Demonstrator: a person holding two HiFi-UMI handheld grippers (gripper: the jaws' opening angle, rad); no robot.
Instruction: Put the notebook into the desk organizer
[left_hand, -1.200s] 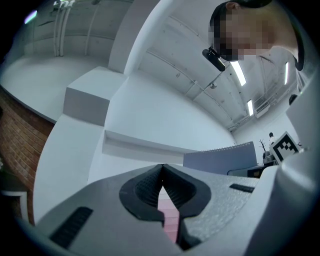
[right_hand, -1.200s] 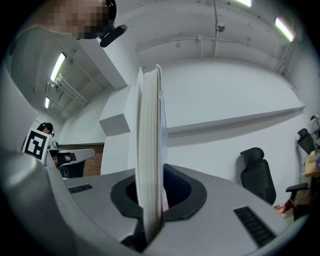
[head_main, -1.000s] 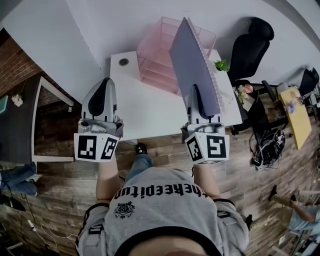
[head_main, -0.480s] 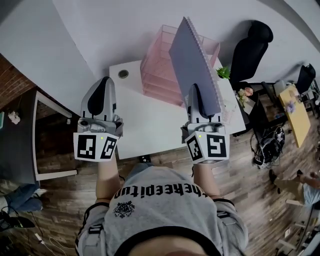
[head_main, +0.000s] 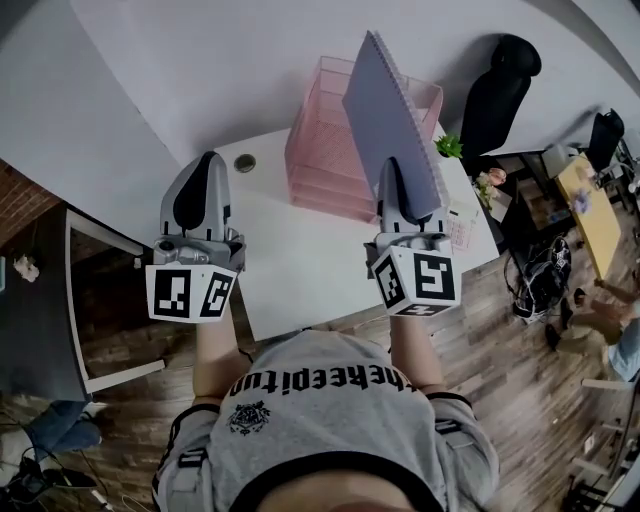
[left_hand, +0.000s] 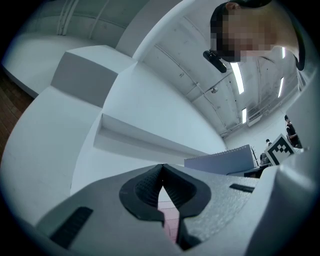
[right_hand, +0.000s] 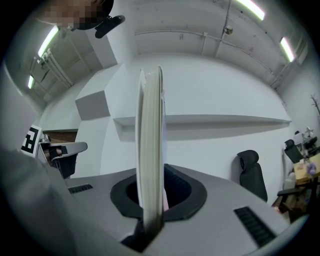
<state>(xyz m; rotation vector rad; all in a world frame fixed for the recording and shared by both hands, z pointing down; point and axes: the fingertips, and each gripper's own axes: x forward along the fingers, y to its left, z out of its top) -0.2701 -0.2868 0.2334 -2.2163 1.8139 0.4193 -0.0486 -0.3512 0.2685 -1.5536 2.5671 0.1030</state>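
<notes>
My right gripper (head_main: 398, 196) is shut on the lower edge of a grey-blue spiral notebook (head_main: 392, 130), held upright on edge above the white desk (head_main: 290, 250). In the right gripper view the notebook (right_hand: 151, 150) stands edge-on between the jaws. The pink tiered desk organizer (head_main: 330, 150) stands at the desk's far side, just left of and behind the notebook. My left gripper (head_main: 203, 186) hovers over the desk's left part, shut with nothing in it; its view shows the jaws meeting (left_hand: 161, 186) and the notebook (left_hand: 225, 162) off to the right.
A small round grommet (head_main: 245, 162) sits near the desk's far left corner. A little green plant (head_main: 449, 146) and a black office chair (head_main: 500, 95) stand to the right. The white wall lies behind the desk. A cluttered area with cables shows at far right.
The view has shifted forward over the desk: the desk and organizer sit slightly nearer and more to the right. Both grippers keep their poses, the notebook still held upright.
</notes>
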